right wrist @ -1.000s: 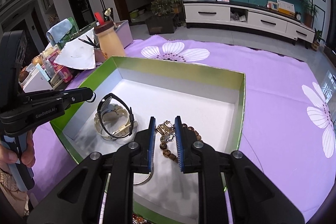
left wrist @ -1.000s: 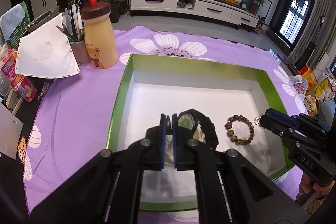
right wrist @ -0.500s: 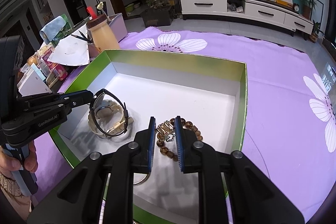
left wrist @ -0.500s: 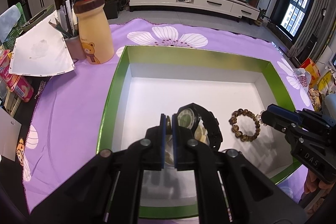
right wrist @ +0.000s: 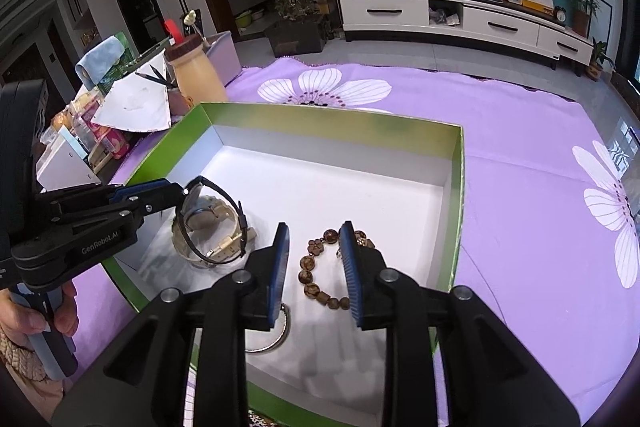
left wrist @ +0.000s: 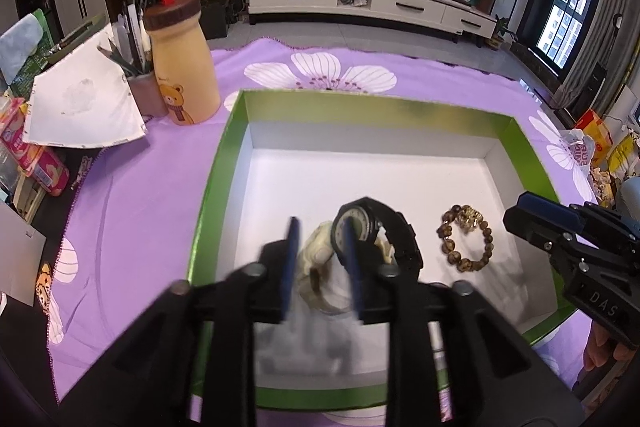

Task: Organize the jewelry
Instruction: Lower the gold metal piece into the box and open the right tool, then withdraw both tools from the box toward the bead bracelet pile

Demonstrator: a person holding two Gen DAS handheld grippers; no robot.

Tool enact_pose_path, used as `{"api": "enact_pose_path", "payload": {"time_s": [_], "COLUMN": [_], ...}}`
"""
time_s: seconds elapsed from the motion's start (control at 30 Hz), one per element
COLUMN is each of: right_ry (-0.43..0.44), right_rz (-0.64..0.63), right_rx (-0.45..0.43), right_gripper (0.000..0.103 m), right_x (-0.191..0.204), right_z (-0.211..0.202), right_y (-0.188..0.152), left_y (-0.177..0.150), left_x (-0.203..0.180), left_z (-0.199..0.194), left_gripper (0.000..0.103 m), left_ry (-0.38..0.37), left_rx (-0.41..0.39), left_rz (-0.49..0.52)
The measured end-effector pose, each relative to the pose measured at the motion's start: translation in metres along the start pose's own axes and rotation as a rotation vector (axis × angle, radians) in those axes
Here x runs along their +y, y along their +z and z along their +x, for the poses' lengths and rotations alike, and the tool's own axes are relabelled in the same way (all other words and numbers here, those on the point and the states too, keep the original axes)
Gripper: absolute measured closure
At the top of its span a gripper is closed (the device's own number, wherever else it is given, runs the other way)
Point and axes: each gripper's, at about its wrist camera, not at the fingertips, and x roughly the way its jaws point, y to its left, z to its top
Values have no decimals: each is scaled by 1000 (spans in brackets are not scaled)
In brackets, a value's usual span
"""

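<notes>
A green box [left wrist: 224, 163] with a white floor lies on the purple cloth. In it sit a black watch [left wrist: 384, 231] resting on a cream watch [left wrist: 316, 259], and a brown bead bracelet [left wrist: 466, 243]. My left gripper [left wrist: 320, 259] is open just above the two watches, holding nothing. My right gripper [right wrist: 314, 263] is open above the bead bracelet [right wrist: 320, 279], which lies on the box floor between its fingers. A silver ring [right wrist: 268, 339] lies under the right gripper's left finger. The watches also show in the right wrist view [right wrist: 212, 227].
A cream bear bottle [left wrist: 180, 67], a pen cup [left wrist: 144, 83], a white paper sheet [left wrist: 80, 107] and snack packs [left wrist: 36, 159] crowd the table's left side. Purple flowered cloth [right wrist: 520, 167] lies right of the box.
Both grippers have opened. The left one let go of the watch, which now rests in the box. The right one released the bead bracelet onto the box floor.
</notes>
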Motion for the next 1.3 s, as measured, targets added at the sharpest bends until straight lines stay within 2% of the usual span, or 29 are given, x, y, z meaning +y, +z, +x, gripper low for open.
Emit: {"api": "enact_pose_path", "payload": {"time_s": [0.07, 0.1, 0.17, 0.23, 0.3, 0.4, 0.8, 1.0, 1.13, 1.3], "right_ry": [-5, -12, -34, -43, -53, -51, -61, -73, -85, -96], "right_rz": [-5, -8, -15, -12, -1, 10, 33, 40, 51, 45], "right_rx": [-9, -17, -35, -49, -68, -89, -100, -73, -56, -53], "right_gripper": [70, 63, 53, 41, 33, 33, 33, 33, 33, 33], "right_x": [1, 2, 2, 2, 1, -2, -4, -6, -10, -16], "right_z": [-5, -8, -16, -22, -31, -44, -84, -94, -100, -113], "right_y": [-1, -2, -3, -4, -5, -6, -34, -59, -75, -95], "left_y": [0, 0, 0, 1, 1, 0, -26, -52, -69, -85], "left_x": [-2, -2, -4, -5, -6, -7, -22, -29, -36, -47], "left_z": [-6, -9, -14, -21, -30, -42, -67, -78, -85, -91], "left_gripper": [61, 53, 46, 32, 26, 17, 3, 2, 2, 2], "left_ry": [-1, 0, 3, 3, 2, 8, -9, -29, -24, -51], "left_rx": [-15, -25, -39, -55, -77, -102, -99, -84, -84, -77], "left_rz": [3, 4, 8, 5, 1, -3, 6, -20, -9, -3]}}
